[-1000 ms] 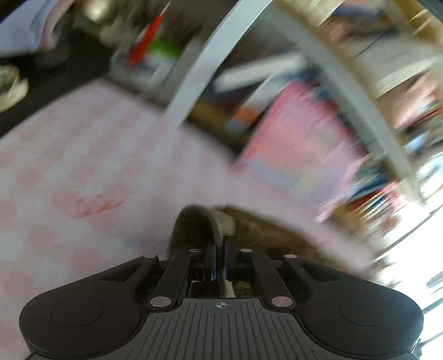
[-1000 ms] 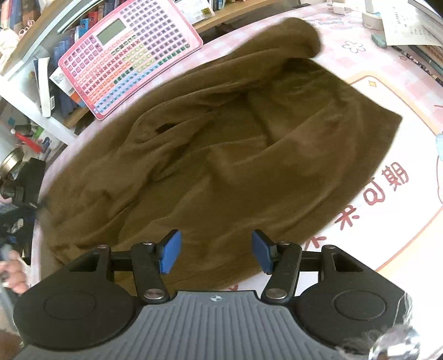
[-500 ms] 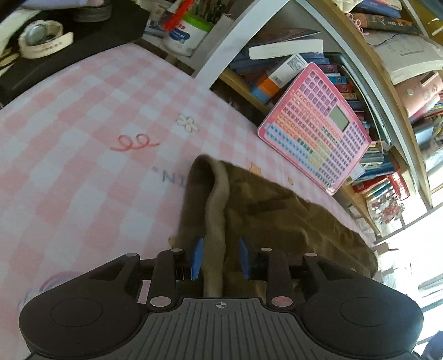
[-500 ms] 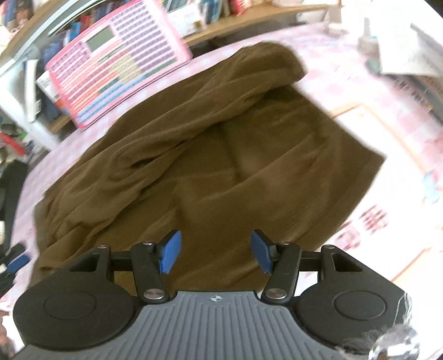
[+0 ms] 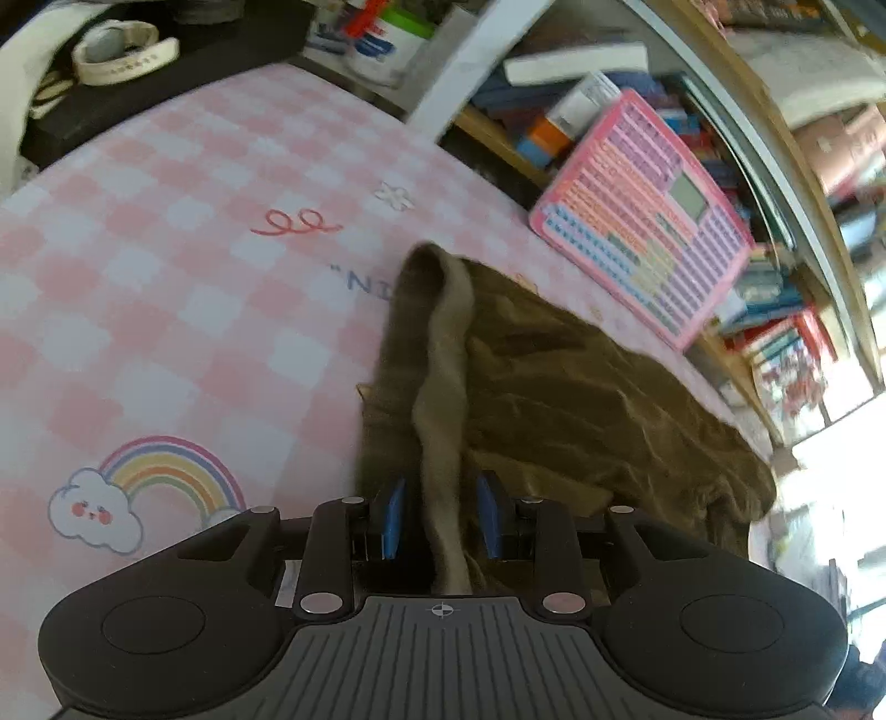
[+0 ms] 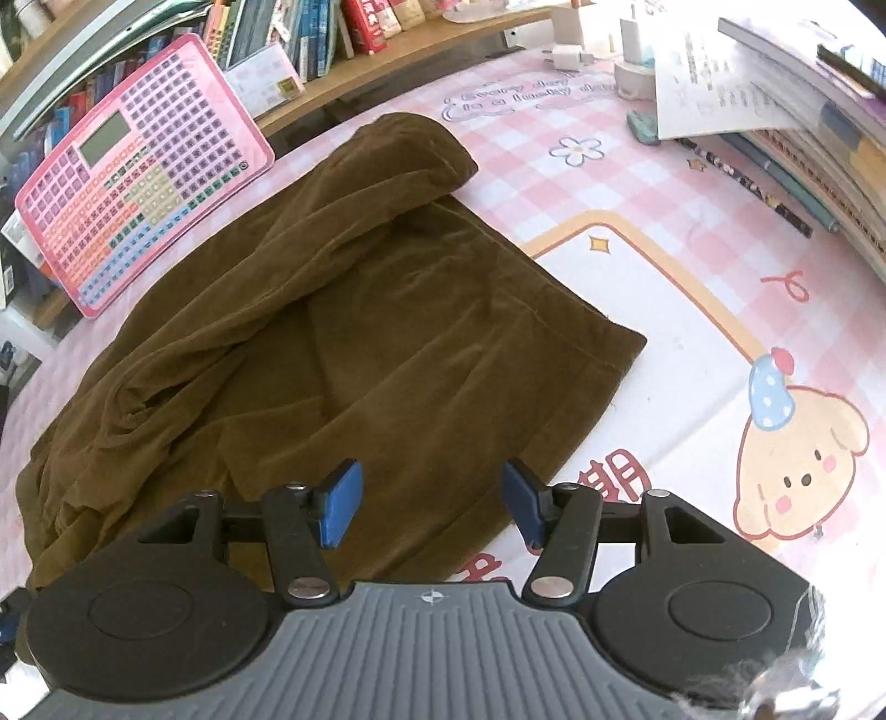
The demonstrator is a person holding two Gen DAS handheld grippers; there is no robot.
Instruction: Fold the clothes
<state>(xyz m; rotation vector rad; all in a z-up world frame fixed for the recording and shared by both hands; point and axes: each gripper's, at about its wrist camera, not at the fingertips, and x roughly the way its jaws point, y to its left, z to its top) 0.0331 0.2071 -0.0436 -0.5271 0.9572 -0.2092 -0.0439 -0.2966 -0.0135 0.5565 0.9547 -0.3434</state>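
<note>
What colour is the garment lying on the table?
Dark olive brown garment, plain with no pattern; it shows best in the right wrist view.

Looks like a home study corner: wooden shelves crammed with books [image 6: 310, 39], counter under a pink checked cartoon mat [image 6: 637, 183], stacked papers [image 6: 775, 72]

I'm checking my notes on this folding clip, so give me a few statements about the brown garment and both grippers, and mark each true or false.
1. The left gripper is open, with a fold of the brown garment lying between its blue pads. True.
2. The right gripper is clamped on the garment. False: it is open, holding nothing.
3. A pink keyboard toy sits beyond the garment. True.
4. The garment lies on a plain blue cloth. False: it lies on a pink checked table cover.
</note>
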